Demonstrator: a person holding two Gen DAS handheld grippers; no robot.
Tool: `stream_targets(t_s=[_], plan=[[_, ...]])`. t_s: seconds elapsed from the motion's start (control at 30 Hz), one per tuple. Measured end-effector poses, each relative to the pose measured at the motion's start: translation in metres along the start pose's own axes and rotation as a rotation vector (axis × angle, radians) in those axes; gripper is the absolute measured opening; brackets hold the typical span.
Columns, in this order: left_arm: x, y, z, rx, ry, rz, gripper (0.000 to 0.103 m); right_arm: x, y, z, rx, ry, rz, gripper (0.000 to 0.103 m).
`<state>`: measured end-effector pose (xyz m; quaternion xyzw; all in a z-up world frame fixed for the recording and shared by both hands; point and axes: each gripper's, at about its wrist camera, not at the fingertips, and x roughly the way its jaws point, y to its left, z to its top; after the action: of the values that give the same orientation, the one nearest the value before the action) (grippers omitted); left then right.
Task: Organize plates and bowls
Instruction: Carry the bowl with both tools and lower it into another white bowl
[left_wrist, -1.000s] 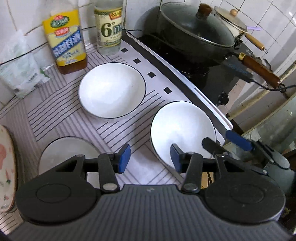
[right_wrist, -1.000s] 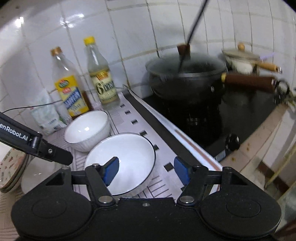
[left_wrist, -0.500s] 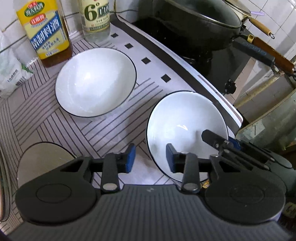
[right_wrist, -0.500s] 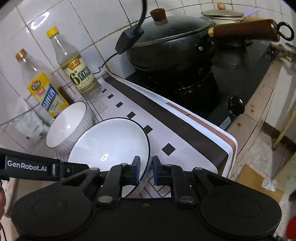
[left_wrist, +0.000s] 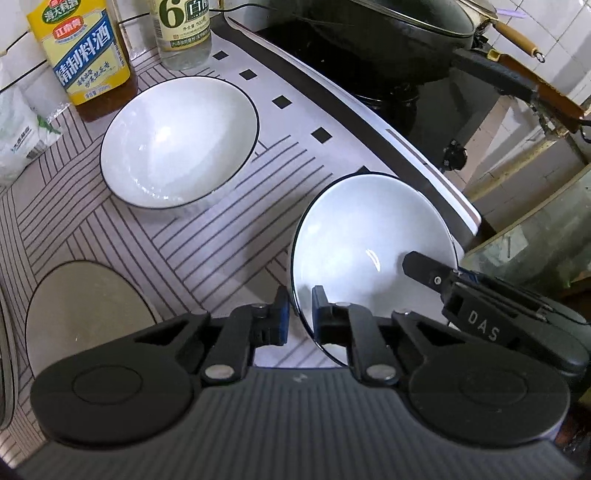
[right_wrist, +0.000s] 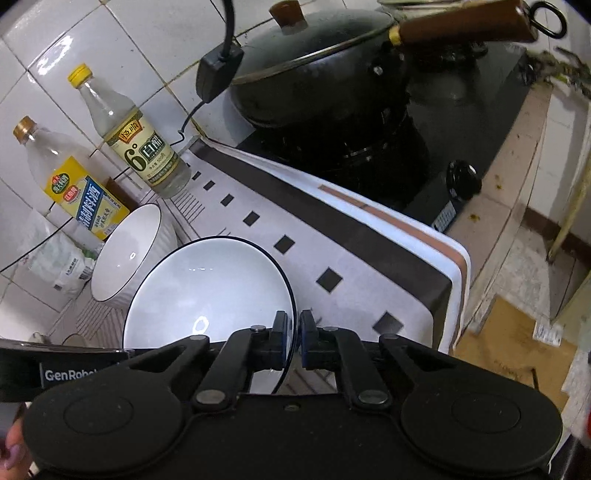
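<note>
A white bowl with a thin dark rim (left_wrist: 373, 236) (right_wrist: 210, 291) is on the striped mat near the counter's front right corner and looks tilted. My left gripper (left_wrist: 300, 317) is shut on its left rim, one pad outside and one inside. My right gripper (right_wrist: 295, 339) is shut on the opposite rim; in the left wrist view it comes in from the right (left_wrist: 452, 271). A second white bowl (left_wrist: 179, 142) (right_wrist: 125, 254), ribbed outside, stands farther back by the bottles. A pale plate (left_wrist: 85, 314) lies to the left.
A yellow-labelled bottle (left_wrist: 85, 55) and a clear vinegar bottle (left_wrist: 184, 33) stand against the tiled wall beside a plastic bag (left_wrist: 18, 129). A lidded black wok (right_wrist: 317, 74) sits on the stove to the right. The mat's edge (right_wrist: 458, 288) drops to the floor.
Both grippers came down and closed on opposite rims of the near bowl. The right gripper rolled as it closed, and the bowl now looks more tilted.
</note>
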<state>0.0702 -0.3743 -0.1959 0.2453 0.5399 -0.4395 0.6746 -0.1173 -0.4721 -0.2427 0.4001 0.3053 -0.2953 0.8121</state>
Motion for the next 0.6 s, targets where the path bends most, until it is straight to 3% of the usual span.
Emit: stream_targets(t_s=[0.6], plan=[[-0.067,0.021,-0.030,-0.067,-0.038,0.033,0.011,-0.040,0.029,-0.010,-0.123,0.015,0.111,0.012]])
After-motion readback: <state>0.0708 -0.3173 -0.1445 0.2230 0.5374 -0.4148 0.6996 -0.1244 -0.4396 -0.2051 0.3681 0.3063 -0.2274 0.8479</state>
